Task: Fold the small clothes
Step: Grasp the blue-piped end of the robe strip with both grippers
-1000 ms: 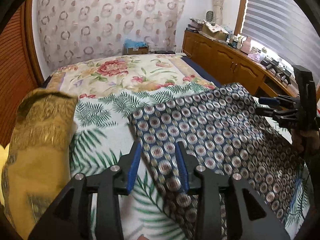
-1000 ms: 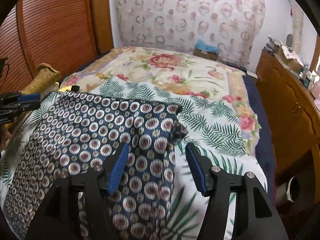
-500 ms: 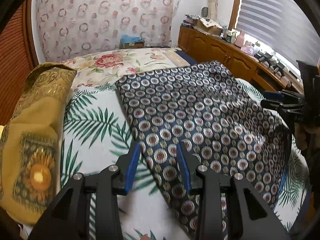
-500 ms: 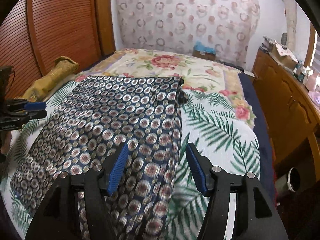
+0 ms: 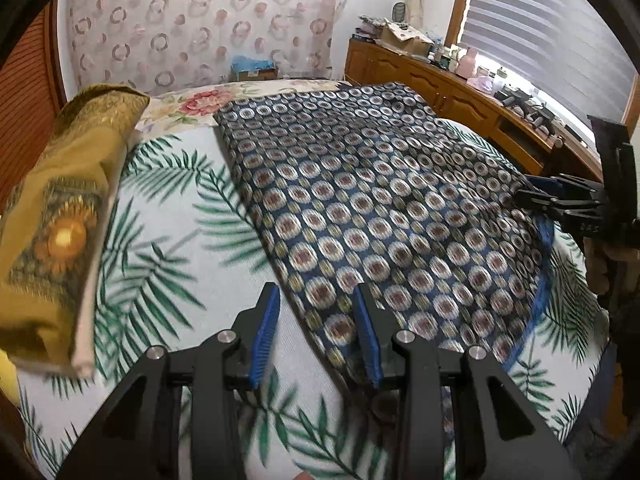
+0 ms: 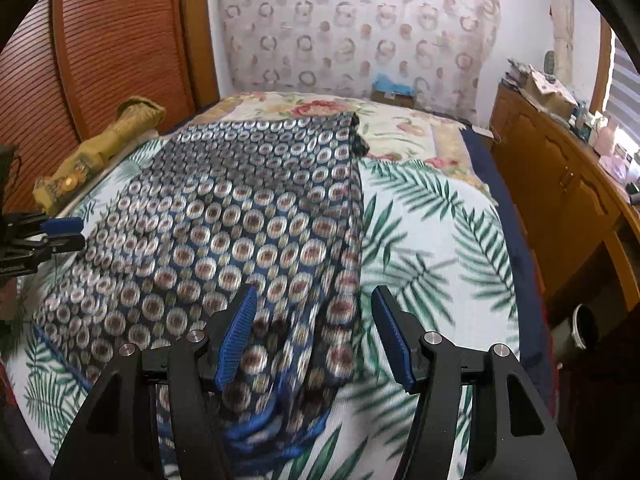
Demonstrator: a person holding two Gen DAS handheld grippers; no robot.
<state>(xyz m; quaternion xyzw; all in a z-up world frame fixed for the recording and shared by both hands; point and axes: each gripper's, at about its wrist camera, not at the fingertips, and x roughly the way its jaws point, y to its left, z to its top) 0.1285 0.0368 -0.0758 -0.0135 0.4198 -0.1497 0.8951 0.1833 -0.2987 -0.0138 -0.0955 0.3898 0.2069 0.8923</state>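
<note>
- The patterned cloth [image 5: 372, 208], dark blue with rows of round medallions, is lying spread out across the bed [image 5: 168, 240], on top of the palm-leaf sheet.
- Left hand-held gripper [image 5: 316, 332] sits low at the near left corner of the cloth. Its blue pads are apart, with the cloth's edge running between them, and nothing looks pinched.
- Right hand-held gripper [image 6: 316, 332] is over the near right corner, with its pads wide apart. The cloth is bunched up there, showing a bright blue trim [image 6: 276, 412] below the fingers.
- Each gripper shows up in the other's view too, sitting at the cloth's side edge.
- A mustard-gold cushion [image 5: 60, 216] lies along the left side of the bed, a bit apart from the cloth.
- A wooden cabinet [image 6: 560, 184] runs along the right wall with clutter on top, too small to make out.
</note>
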